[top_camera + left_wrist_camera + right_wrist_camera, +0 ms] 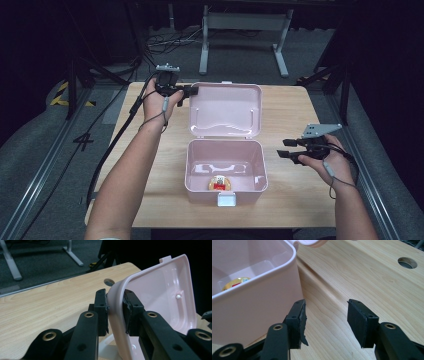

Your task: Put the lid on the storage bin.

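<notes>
In the left gripper view the left gripper [115, 312] stands narrowed, its two black jaws pressed against either face of the rounded corner rim of the pale pink plastic lid [160, 302], which tilts up and back from the lower middle of the frame to the upper right. In the high view that gripper [192, 91] sits at the upper left of the light wooden table [295, 112], at the lid's [226, 110] far left corner, with the left hand [159, 102] wrapped round its body and the forearm stretching up from the bottom left of the frame.

The right gripper [325, 320] is parted wide with nothing between its jaws; in the right gripper view one jaw is just beside the outer wall of the pale pink plastic box [257, 302], though contact cannot be told, and bare wood lies under the gap. In the high view it [286, 148] hangs to the right of the open box [225, 192], jaws pointing left toward it, the right hand [327, 159] gripping from behind and the forearm coming in from the lower right.

A small round yellow and red item [219, 183] lies on the box floor near its front wall, seen also at the left of the right gripper view [235, 283]
</notes>
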